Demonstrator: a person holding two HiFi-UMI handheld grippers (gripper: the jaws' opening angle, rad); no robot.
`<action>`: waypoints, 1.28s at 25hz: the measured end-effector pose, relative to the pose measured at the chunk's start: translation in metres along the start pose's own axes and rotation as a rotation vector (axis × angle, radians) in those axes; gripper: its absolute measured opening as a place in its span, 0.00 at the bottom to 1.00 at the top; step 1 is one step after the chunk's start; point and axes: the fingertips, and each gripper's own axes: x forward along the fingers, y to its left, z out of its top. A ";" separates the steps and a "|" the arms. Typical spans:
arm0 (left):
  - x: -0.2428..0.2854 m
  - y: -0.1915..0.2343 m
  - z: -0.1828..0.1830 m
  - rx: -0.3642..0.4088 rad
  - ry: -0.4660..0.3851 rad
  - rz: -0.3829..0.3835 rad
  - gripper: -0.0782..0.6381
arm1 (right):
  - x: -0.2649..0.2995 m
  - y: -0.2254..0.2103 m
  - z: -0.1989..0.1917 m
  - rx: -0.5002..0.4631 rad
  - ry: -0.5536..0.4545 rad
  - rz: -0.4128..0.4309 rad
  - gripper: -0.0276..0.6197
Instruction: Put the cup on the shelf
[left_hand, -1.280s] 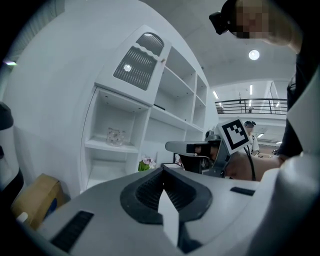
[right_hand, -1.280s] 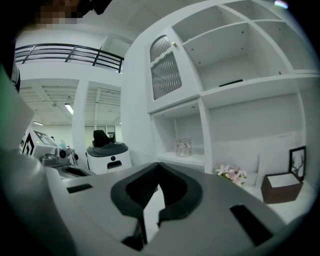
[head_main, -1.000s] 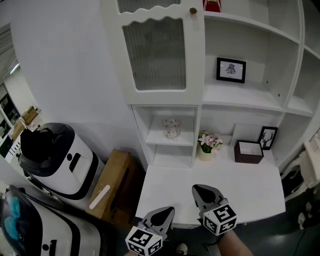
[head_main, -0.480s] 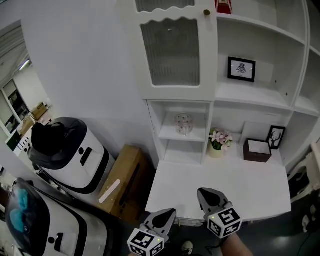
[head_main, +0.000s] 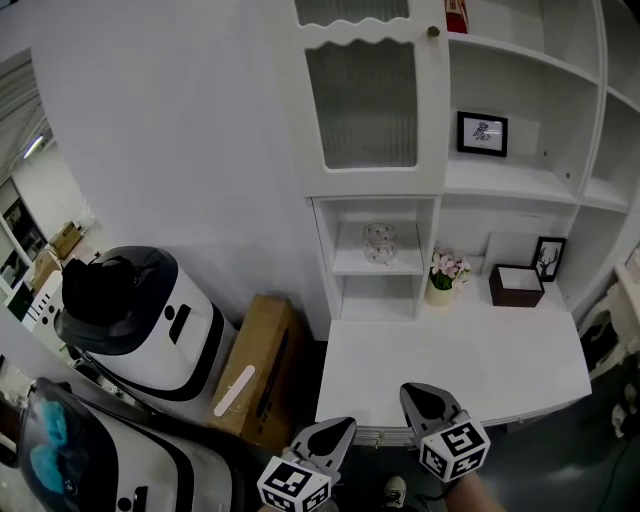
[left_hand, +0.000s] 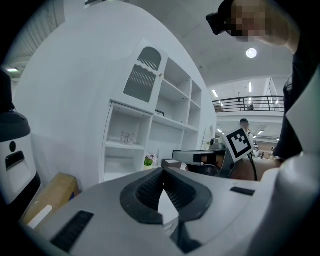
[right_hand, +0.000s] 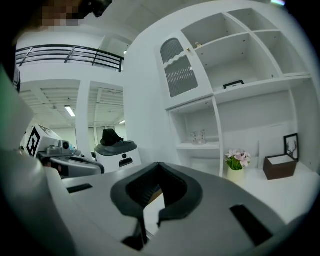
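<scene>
A clear glass cup (head_main: 379, 243) stands upright on the middle shelf of the small open cubby in the white shelf unit (head_main: 520, 180). It also shows as the cup (left_hand: 127, 137) in the left gripper view and the cup (right_hand: 198, 136) in the right gripper view. My left gripper (head_main: 330, 437) and right gripper (head_main: 420, 400) hang low at the bottom of the head view, in front of the white counter (head_main: 450, 360) and far from the cup. Both are shut with nothing held: left gripper (left_hand: 162, 170), right gripper (right_hand: 159, 164).
A flower pot (head_main: 441, 283), a brown box (head_main: 516, 285) and a small picture frame (head_main: 547, 258) stand at the back of the counter. A ribbed-glass cabinet door (head_main: 365, 100) is above the cubby. A cardboard box (head_main: 258, 370) and a white machine (head_main: 130, 310) stand on the floor at left.
The view has drawn back and turned, so the shelf unit sits further right and smaller. Both grippers stay shut and low at the bottom edge. The cup has not moved.
</scene>
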 end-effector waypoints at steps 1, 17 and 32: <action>-0.006 0.002 -0.001 0.001 0.002 -0.010 0.12 | -0.001 0.007 -0.001 0.001 0.000 -0.007 0.05; -0.066 0.014 -0.023 -0.011 0.004 -0.136 0.12 | -0.018 0.091 -0.021 -0.008 0.017 -0.103 0.05; -0.119 0.019 -0.046 -0.008 0.015 -0.208 0.12 | -0.036 0.152 -0.043 0.007 0.017 -0.177 0.05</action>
